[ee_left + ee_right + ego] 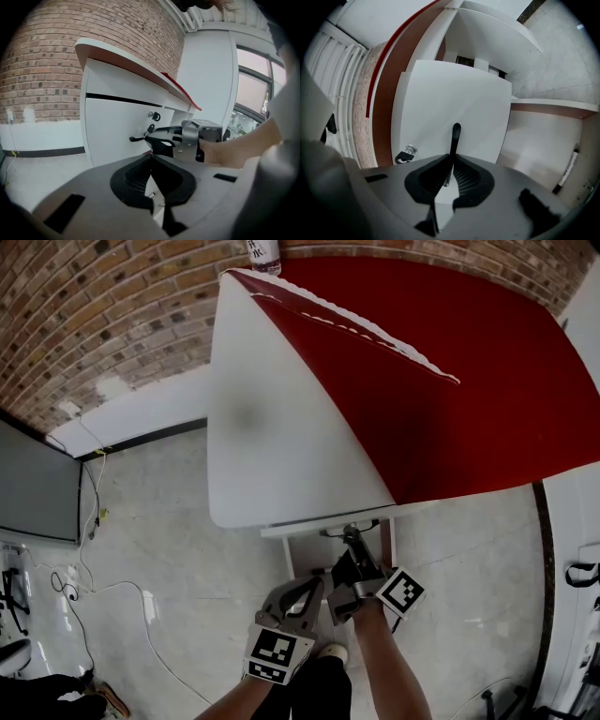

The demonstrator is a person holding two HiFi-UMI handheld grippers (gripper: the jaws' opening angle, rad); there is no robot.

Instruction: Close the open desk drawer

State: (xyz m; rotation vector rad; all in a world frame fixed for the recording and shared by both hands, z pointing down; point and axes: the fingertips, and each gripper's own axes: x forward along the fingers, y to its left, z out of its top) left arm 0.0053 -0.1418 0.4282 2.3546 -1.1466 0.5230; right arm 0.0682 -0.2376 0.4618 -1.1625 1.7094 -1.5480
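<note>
Drawer handle (455, 135) sits between the right gripper's (452, 162) jaws, with the drawer front (454, 89) directly ahead and a lock (408, 152) to the left. The left gripper (315, 589) is just beside it on the left, farther from the desk (281, 409).

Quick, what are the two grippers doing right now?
Left gripper: closed, empty.
Right gripper: closed on the drawer handle.

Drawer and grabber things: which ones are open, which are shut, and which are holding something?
Drawer: open, pulled out from under the desk top.
Drawer handle: pinched between the right gripper's jaws.
Right gripper: shut on the drawer handle.
Left gripper: shut, holding nothing.
Lock: a key seems to sit in it.
</note>
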